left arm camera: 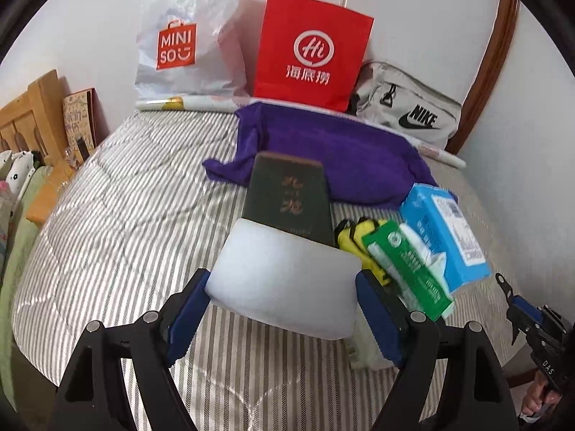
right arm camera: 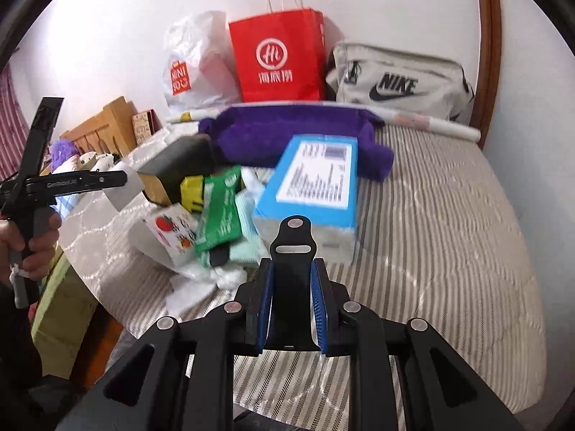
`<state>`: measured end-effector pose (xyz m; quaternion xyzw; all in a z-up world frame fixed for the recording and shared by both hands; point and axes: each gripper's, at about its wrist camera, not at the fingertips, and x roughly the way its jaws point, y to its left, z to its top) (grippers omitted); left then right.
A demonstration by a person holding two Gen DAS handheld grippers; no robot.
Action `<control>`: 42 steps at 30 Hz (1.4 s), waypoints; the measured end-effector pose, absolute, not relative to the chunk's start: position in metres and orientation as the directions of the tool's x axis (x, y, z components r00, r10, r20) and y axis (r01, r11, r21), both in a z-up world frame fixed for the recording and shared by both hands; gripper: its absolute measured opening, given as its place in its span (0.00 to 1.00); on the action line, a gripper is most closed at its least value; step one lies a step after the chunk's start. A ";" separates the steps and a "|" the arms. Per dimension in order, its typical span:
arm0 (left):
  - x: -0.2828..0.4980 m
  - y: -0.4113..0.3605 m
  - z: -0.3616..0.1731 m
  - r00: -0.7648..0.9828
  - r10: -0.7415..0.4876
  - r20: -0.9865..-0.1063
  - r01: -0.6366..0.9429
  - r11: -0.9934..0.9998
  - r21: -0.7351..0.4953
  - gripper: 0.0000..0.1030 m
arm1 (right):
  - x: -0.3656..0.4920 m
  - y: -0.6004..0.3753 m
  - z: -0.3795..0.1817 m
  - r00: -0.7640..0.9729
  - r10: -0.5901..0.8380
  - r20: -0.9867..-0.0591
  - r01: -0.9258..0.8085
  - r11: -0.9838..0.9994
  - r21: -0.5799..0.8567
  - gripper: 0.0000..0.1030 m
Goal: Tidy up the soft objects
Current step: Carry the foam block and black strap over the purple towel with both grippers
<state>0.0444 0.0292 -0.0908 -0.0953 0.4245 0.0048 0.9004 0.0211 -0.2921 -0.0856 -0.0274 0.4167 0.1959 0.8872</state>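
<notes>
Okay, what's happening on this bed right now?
A person is sorting soft things on a striped quilt with a handheld gripper in each hand. The left gripper is clamped on a white foam block, held off the quilt. The right gripper is nearly shut on a black clip-like piece. A blue tissue box, green tissue pack and purple towel lie in a loose pile.

both wrist views look steeply down, close over the striped bed (left arm camera: 125, 215), sharing the red bag (right arm camera: 276, 57).
</notes>
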 end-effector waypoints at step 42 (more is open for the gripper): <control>0.218 0.056 -0.083 0.587 -0.112 -0.802 -0.078 0.978 -0.193 0.78 | 0.219 -0.234 -0.067 0.587 0.286 -0.758 -0.372 0.926 0.061 0.20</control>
